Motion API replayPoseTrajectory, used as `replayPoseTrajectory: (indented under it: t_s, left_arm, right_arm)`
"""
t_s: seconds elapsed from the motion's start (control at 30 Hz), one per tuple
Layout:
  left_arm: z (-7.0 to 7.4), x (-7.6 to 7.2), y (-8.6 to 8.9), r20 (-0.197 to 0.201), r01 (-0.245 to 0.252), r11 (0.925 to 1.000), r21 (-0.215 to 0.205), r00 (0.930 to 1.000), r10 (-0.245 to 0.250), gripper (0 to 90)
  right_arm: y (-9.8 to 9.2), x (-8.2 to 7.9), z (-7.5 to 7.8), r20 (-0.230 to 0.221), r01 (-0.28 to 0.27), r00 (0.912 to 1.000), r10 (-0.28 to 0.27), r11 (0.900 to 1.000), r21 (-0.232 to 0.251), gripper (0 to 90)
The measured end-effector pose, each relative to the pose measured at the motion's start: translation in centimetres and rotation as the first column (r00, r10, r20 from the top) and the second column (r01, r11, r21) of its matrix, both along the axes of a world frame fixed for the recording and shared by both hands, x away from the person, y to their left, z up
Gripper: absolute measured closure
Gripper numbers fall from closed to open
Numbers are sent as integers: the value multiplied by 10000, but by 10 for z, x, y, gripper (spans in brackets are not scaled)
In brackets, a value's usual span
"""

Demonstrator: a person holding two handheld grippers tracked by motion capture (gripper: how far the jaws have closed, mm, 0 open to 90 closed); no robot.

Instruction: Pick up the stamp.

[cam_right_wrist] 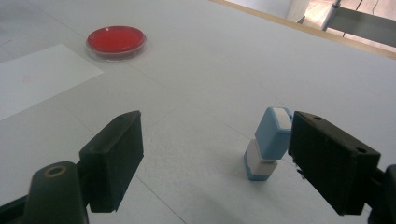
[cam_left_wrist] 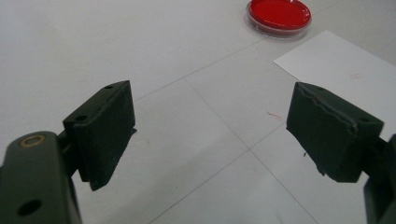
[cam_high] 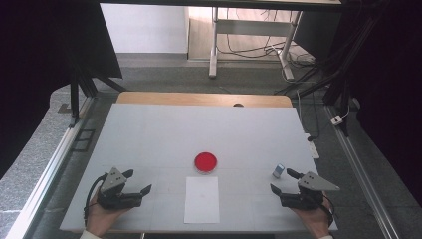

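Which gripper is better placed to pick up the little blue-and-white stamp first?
Right. The stamp stands just ahead of the right gripper, beside one of its open jaws. The left gripper, also open, sits across the paper sheet from it, with bare table in front.

Red dish (cam_high: 205,162), blue-white stamp (cam_right_wrist: 267,143)

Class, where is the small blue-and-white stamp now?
The small blue-and-white stamp stands on the white table, just beyond the right gripper, right of the red dish.
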State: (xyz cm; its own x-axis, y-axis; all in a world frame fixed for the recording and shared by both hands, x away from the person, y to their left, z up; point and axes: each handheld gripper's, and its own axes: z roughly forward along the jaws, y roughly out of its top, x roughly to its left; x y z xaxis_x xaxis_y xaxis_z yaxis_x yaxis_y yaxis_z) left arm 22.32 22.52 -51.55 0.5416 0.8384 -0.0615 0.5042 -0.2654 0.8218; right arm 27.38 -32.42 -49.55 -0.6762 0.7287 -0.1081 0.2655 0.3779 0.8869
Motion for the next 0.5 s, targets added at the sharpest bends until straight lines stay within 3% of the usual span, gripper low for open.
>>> replayPoseTrajectory:
  t_s: [0.5]
  left_arm:
    - [-1,-1,-5,-80,110,9999,74,9999,-110,152]
  right_arm:
    - [1,2,-3,-216,-54,9998,53,10000,-57,194]
